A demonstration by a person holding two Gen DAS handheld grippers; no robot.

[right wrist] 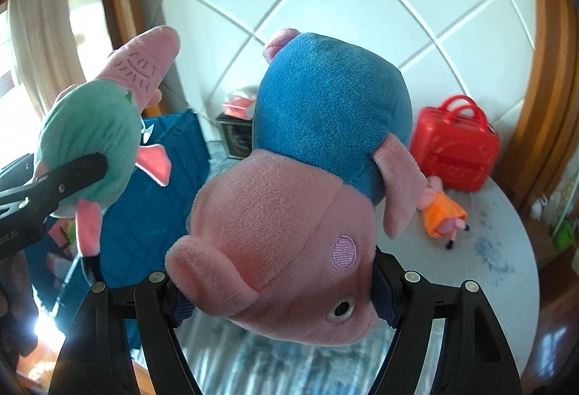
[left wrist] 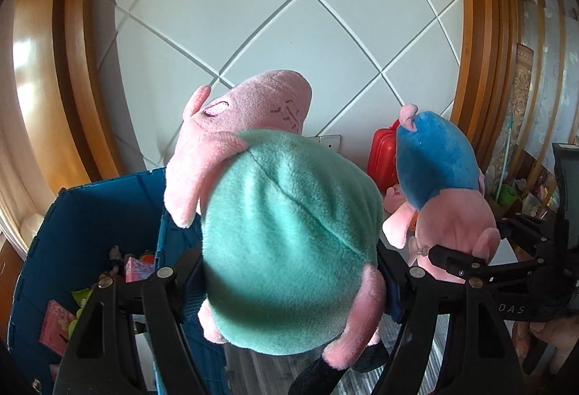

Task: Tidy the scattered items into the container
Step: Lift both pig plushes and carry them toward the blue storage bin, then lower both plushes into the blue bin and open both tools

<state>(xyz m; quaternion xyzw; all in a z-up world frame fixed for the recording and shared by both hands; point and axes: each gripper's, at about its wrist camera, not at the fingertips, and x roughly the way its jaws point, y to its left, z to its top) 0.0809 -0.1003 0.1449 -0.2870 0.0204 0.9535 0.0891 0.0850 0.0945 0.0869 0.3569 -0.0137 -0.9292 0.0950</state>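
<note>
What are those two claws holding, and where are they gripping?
Left gripper: green-bodied pink plush pig, by its belly. Right gripper: blue-bodied pink plush pig, by its head.

small doll lies before case on table.

The right gripper has its jaws clamped on the head of a pink pig plush in a blue shirt, which hangs upside down. To the left, the left gripper pinches a pig plush in a green shirt above the blue container. Behind, near the far edge of the round white table, stand a red case and a small pig plush in an orange dress
</note>
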